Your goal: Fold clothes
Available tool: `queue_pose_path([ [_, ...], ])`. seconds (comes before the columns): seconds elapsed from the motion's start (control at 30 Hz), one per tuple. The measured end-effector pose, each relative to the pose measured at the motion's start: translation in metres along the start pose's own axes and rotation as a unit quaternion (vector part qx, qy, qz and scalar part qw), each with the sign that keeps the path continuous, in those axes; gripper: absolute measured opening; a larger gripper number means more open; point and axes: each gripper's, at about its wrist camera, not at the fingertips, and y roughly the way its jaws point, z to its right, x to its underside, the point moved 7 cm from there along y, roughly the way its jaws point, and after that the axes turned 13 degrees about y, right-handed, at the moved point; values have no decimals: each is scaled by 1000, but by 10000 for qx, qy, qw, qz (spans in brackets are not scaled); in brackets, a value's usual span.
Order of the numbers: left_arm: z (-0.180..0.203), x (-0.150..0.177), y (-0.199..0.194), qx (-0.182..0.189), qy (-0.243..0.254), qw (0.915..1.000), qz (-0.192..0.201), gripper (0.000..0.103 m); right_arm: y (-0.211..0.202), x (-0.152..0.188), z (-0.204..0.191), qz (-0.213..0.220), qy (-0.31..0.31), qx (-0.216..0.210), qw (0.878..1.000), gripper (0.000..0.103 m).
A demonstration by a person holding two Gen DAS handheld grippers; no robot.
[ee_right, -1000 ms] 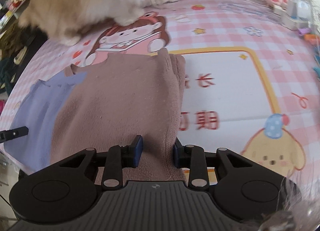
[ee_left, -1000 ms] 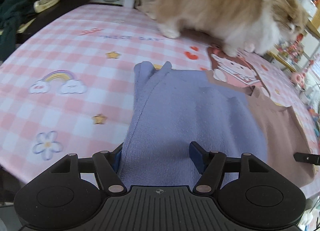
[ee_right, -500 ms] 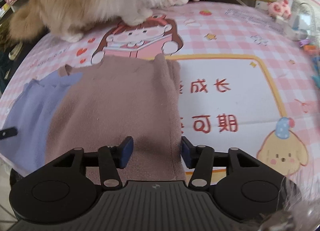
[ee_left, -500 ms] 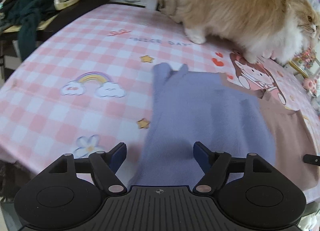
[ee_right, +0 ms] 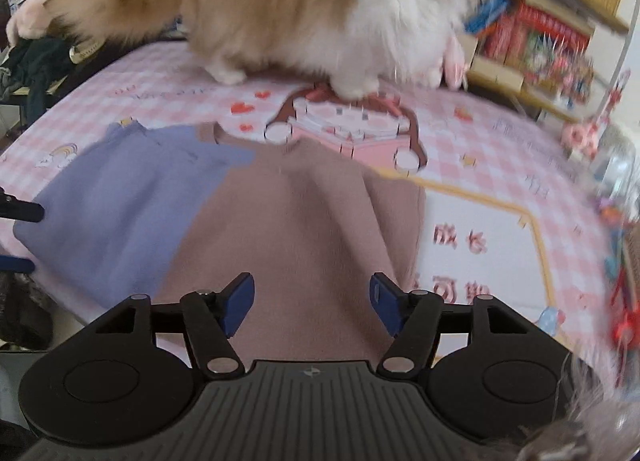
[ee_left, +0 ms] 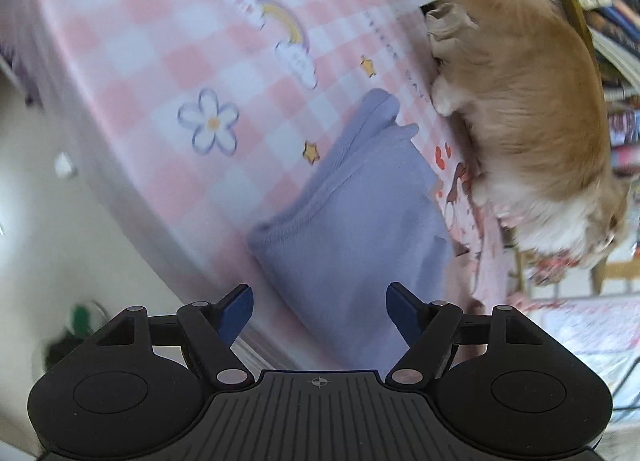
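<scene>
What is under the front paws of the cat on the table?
The cat stands with its front paws on a cartoon girl print of the pink checked tablecloth. The paws cover the top of the print.

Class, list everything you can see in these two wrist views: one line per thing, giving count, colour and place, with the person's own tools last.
Garment: one, half lilac and half dusty pink-brown, lying flat at the table's near edge.
Tablecloth: one, pink and white check with rainbow, flower, star and cartoon prints, covering the table.
Cat: one, ginger and white, long-haired, standing on the far side of the cloth beyond the garment.
Dark clothes: a pile, dark green and black, off the table's far left.
Shelves: blurred, with colourful boxes and toys, at the right.
Left gripper: one, black with blue fingers, open above the lilac half.
Right gripper: one, black with blue fingers, open above the pink-brown half.
</scene>
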Motion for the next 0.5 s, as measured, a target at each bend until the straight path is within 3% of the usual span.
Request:
queue_pose_path([
  [0.17,1,-6,6,191,-251,9993,185,72,-9,-9,-16,333,-342,11,9989,61],
  [0.23,-2,-8,8,333,-501,9979,249,72,-4,-8,-26,189,-381,-163,9990,56],
  [0.33,-8,-9,9,485,-934,9937,394,72,17,-1,-32,-212,-215,-220,9993,37],
  [0.5,-16,-12,11,639,-1426,9864,513,70,52,13,-36,-883,268,-211,9955,26],
])
